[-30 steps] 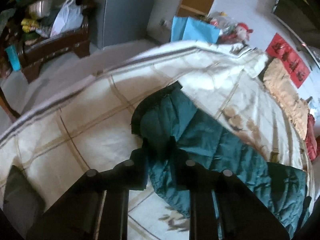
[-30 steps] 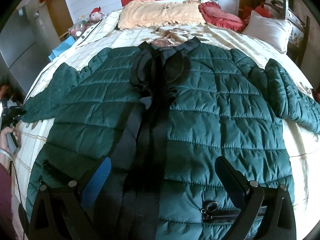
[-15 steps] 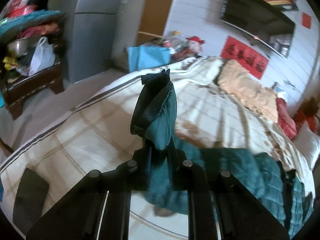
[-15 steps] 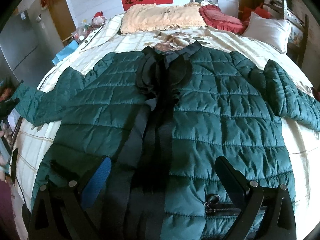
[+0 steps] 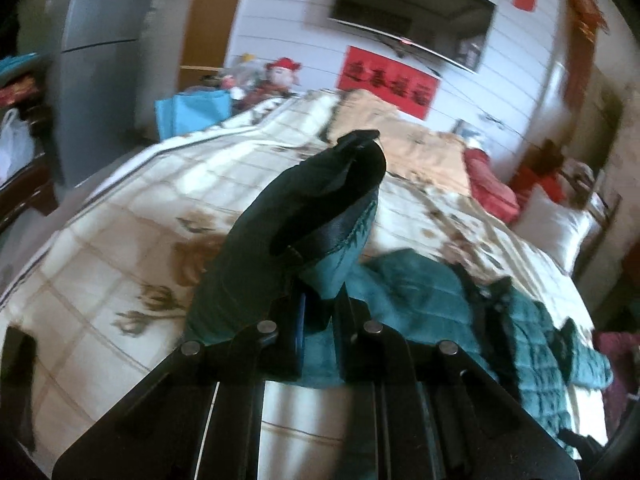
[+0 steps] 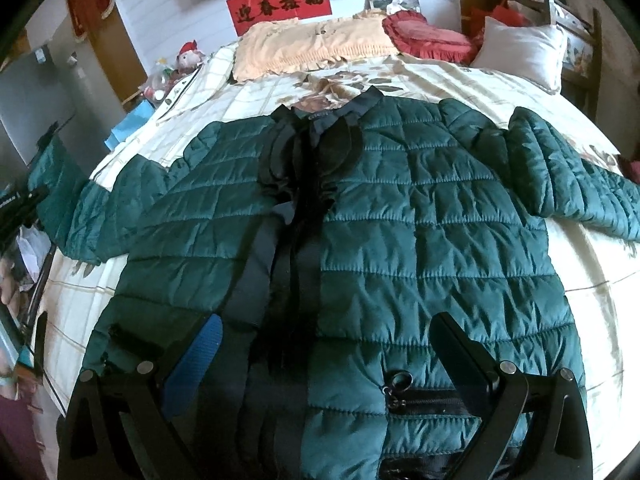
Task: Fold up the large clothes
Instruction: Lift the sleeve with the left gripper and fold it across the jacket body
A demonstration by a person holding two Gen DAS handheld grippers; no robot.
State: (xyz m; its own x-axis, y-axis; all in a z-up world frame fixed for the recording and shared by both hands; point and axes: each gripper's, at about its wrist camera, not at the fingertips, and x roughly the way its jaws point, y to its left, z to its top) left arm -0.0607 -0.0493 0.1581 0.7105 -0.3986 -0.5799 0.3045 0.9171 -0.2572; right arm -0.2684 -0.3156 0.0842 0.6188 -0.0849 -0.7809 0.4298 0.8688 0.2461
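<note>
Left wrist view: the left gripper (image 5: 318, 312) is clamped on the green quilted jacket's (image 6: 400, 240) sleeve cuff (image 5: 320, 208), lifted above the bed (image 5: 120, 220). The right gripper (image 6: 328, 360) hangs over the jacket's hem, jaws wide apart.

The sleeve (image 5: 304, 216) clamped in the left gripper (image 5: 318, 312) is now lifted off the bedspread (image 5: 132, 216) and raised toward the frame's centre (its black cuff uppermost). In the right wrist view, the sleeve end is carried to the far left edge.
</note>
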